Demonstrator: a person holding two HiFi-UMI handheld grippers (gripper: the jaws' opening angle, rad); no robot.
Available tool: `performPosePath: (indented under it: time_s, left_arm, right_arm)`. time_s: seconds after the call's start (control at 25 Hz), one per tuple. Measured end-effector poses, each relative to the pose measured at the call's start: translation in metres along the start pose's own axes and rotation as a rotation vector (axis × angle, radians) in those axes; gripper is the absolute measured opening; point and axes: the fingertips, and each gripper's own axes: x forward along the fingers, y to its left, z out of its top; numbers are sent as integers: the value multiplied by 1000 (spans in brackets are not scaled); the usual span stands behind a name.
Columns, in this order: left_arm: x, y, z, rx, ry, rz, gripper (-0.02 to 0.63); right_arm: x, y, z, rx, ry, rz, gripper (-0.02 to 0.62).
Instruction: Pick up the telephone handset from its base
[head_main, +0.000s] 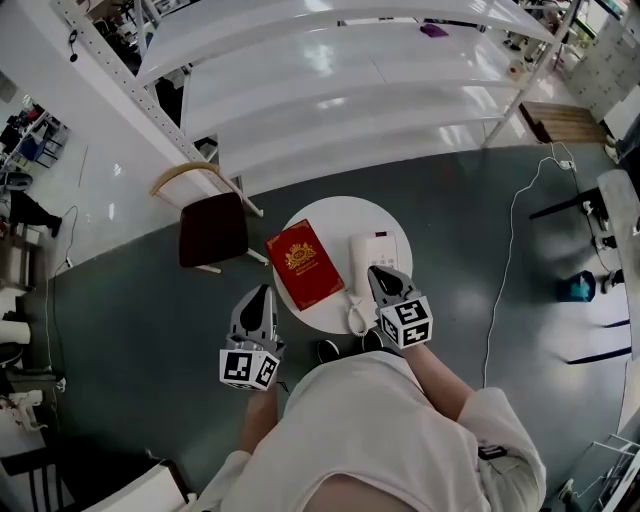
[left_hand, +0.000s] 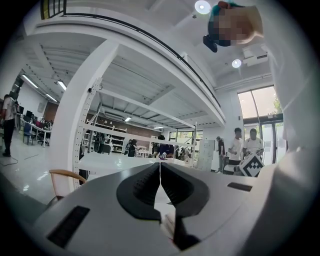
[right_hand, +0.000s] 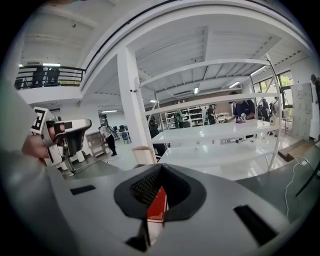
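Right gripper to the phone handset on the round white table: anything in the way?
Nothing visible. The right gripper, jaws shut, hangs at the near end of the white telephone handset; the red gold-crested book lies to its left, off the path.

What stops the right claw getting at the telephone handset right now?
Likely nothing, so yes: the right claw hangs over the handset, and the red book lies clear beside it. The claw's jaws are shut, though, so they must open first.
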Motion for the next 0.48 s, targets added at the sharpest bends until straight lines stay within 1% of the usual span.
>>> performPosePath:
  time_s: [0.28, 0.48]
  left_arm:
    - [-6, 5, -5, -6, 14, 24, 21]
    - [-7, 9, -4, -8, 27, 43, 21]
  right_arm:
    - [25, -11, -50, 21, 139, 8, 9]
    - [43, -20, -77, 42, 226, 2, 9]
